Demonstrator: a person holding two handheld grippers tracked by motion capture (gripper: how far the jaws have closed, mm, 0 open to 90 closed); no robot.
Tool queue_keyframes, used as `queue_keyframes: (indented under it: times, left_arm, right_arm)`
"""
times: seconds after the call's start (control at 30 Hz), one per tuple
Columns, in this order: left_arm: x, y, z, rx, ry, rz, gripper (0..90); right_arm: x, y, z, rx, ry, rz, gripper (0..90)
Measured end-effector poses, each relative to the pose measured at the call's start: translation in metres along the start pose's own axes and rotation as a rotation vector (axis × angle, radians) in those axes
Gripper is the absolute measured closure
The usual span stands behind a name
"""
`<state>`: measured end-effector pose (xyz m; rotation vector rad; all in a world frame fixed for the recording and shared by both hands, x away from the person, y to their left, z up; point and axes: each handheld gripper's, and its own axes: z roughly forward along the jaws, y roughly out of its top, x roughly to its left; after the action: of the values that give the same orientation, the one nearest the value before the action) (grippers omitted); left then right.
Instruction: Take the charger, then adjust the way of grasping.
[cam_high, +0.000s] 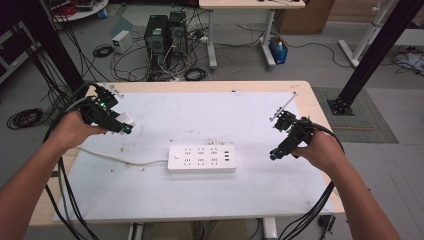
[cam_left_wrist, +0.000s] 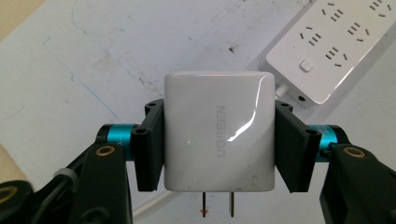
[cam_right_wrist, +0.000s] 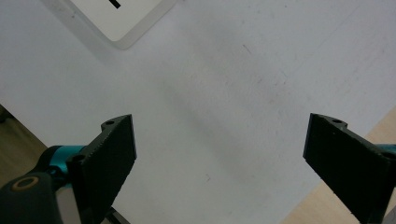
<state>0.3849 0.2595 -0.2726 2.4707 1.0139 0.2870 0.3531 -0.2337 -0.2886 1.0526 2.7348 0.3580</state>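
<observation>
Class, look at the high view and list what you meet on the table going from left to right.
Left gripper clamping a white charger → white cord → power strip → right gripper, jaws apart with nothing between them.

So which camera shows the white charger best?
The left gripper view: the charger sits close up between the left gripper's jaws, with its writing and two prongs clear. In the high view it is a small white block at that gripper's tip.
</observation>
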Motion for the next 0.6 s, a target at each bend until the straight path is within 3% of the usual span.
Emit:
queue_keyframes:
  times: [0.13, 0.33, 0.47, 0.5, 0.6]
  left_arm:
    - [-0.006, 0.000, 0.002, 0.008, -0.012, 0.017, 42.5]
    - [-0.022, 0.010, 0.002, 0.029, -0.049, 0.112, 42.5]
    - [-0.030, 0.017, 0.001, 0.031, -0.078, 0.163, 42.5]
    - [-0.032, 0.019, 0.001, 0.028, -0.085, 0.178, 42.5]
    - [-0.037, 0.023, 0.003, 0.019, -0.101, 0.205, 42.5]
  right_arm:
    - [0.002, 0.001, 0.001, -0.004, 0.004, -0.002, 8.8]
    - [0.002, 0.000, -0.001, -0.022, -0.003, 0.041, 8.8]
    - [0.001, 0.001, -0.002, -0.058, 0.027, 0.086, 8.8]
    - [0.002, 0.001, -0.003, -0.089, 0.058, 0.109, 8.7]
    - [0.003, 0.001, -0.004, -0.118, 0.087, 0.125, 8.8]
